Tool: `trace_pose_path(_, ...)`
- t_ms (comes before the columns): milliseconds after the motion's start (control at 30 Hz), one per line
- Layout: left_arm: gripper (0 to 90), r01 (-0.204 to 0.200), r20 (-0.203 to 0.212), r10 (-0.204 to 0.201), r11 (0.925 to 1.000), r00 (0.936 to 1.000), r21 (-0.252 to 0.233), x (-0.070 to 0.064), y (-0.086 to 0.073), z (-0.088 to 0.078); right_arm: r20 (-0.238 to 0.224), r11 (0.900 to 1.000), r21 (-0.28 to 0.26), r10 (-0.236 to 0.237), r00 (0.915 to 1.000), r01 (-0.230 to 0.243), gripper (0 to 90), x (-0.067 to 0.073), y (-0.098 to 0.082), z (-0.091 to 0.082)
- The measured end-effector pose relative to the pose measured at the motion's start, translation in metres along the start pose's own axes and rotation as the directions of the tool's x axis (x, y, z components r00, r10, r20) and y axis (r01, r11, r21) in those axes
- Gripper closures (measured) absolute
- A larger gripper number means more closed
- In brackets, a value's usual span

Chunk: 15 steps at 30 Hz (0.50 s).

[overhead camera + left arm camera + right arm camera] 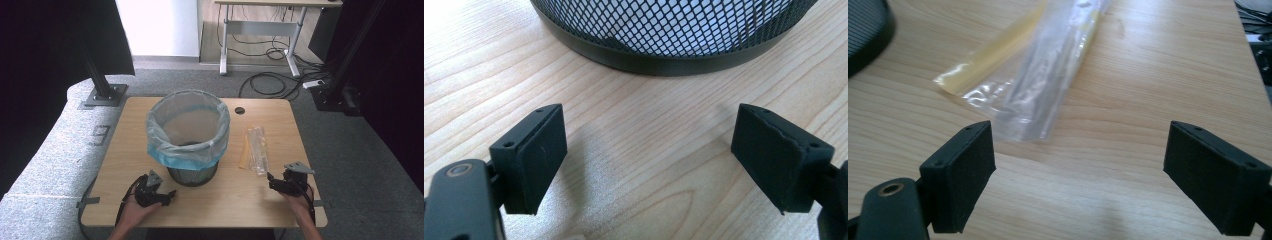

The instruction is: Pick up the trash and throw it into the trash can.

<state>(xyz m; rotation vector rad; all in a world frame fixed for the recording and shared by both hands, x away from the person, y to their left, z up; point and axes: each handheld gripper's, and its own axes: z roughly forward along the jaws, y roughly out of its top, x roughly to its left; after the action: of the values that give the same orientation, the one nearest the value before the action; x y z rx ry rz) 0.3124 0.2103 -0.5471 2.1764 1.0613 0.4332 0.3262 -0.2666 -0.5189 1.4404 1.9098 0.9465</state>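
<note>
Leftmost, near the front edge of the pale wooden table (125,145): left gripper (169,196), jaws spread wide and empty, aimed at the foot of the black wire-mesh wastebasket (192,175). Just ahead of those jaws in the left gripper view, the dark base ring of the basket (664,62), apart from both pads. Over the rim, a thin translucent bag liner with a blue edge (187,150), folded outward. Right of the basket, well clear of it: a long, flat, clear plastic packet with a yellowish strip (254,149), lying lengthwise on the wood. Probably very light, soft and slippery, apt to slide or crumple; best pinched flat across the near end (1023,125), low to the tabletop. Farthest right: right gripper (270,180), jaws likewise wide apart and holding nothing, the packet's near end just beyond the left pad.
</note>
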Motion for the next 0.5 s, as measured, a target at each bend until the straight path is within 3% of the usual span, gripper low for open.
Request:
trace_pose_path(200, 13.9, -0.001, 0.025, 0.001, 1.0, 0.9997, 0.008, 0.002, 0.002, 0.002, 0.022, 1.0, -0.018, 0.008, 0.9997, -0.008, 12.6, -0.006, -0.002, -0.004)
trace_pose_path(500, 10.9, -0.003, 0.024, 0.002, 0.9999, 0.9997, 0.013, 0.003, 0.003, 0.004, 0.007, 0.999, -0.036, -0.008, 0.9999, 0.008, 12.6, 0.001, -0.003, -0.01)
